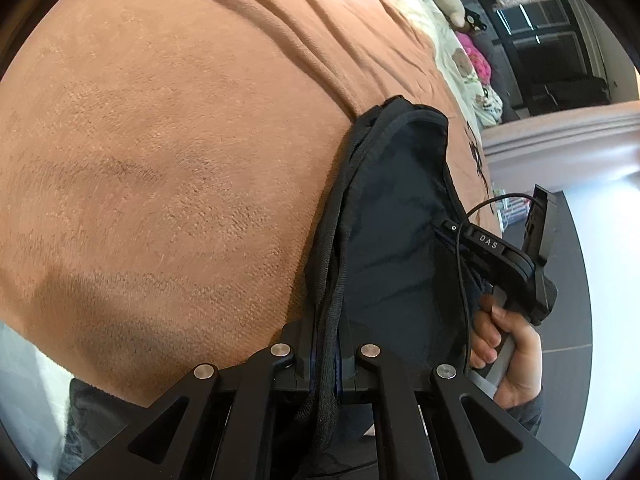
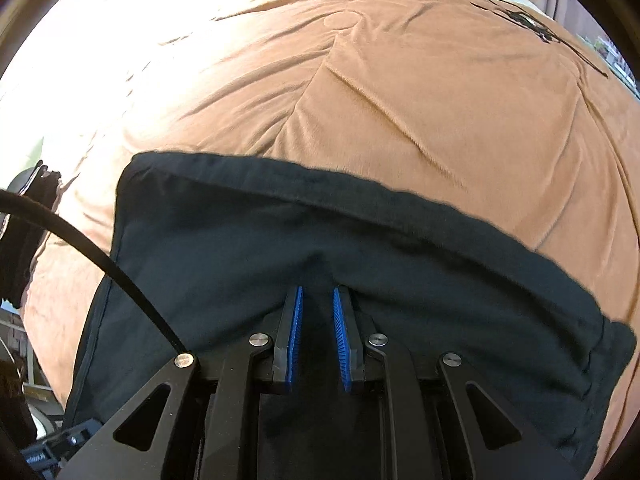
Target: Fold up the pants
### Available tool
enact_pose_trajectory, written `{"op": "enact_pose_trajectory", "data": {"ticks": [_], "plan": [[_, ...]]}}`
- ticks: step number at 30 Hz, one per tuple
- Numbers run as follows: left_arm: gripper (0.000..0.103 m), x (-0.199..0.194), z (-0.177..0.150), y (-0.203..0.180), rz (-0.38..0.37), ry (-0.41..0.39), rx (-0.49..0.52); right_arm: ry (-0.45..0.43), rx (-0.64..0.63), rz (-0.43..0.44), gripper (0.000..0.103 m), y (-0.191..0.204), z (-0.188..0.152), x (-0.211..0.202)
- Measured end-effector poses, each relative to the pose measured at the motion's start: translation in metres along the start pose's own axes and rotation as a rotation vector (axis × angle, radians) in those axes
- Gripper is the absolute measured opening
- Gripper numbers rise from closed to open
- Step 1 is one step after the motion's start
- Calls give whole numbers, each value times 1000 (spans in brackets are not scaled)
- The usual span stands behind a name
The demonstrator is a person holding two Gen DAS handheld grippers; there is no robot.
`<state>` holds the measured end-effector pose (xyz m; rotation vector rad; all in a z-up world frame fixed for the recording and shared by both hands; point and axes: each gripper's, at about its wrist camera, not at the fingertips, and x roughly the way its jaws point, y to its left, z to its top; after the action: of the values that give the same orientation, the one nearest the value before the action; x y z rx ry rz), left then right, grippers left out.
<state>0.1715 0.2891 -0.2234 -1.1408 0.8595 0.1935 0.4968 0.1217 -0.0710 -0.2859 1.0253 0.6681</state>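
the dark pants lie on the brown blanket of the bed, filling the 6 o'clock half of the right wrist view. the left tongs pinch a bunched edge of them, while the right tongs sit slightly parted with fabric between the blue pads, grip unclear.

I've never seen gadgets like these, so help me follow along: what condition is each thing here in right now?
Left gripper: shut on the pants' bunched edge.
Right gripper: blue pads apart, dark cloth between them; grip unclear.
Pants: dark, lying across the blanket, held up at one edge.
Blanket: brown, spread out, creased.
Right hand: wrapped around its gripper's handle.
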Motion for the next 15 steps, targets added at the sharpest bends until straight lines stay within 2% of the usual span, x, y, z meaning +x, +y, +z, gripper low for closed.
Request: {"op": "enact_pose_trajectory", "data": {"ticks": [9, 15], "plan": [[6, 0, -3, 6, 3, -24, -69, -10, -32, -34, 12, 0, 24, 16], [6, 0, -1, 6, 9, -23, -51, -23, -5, 19, 12, -7, 25, 7]]}}
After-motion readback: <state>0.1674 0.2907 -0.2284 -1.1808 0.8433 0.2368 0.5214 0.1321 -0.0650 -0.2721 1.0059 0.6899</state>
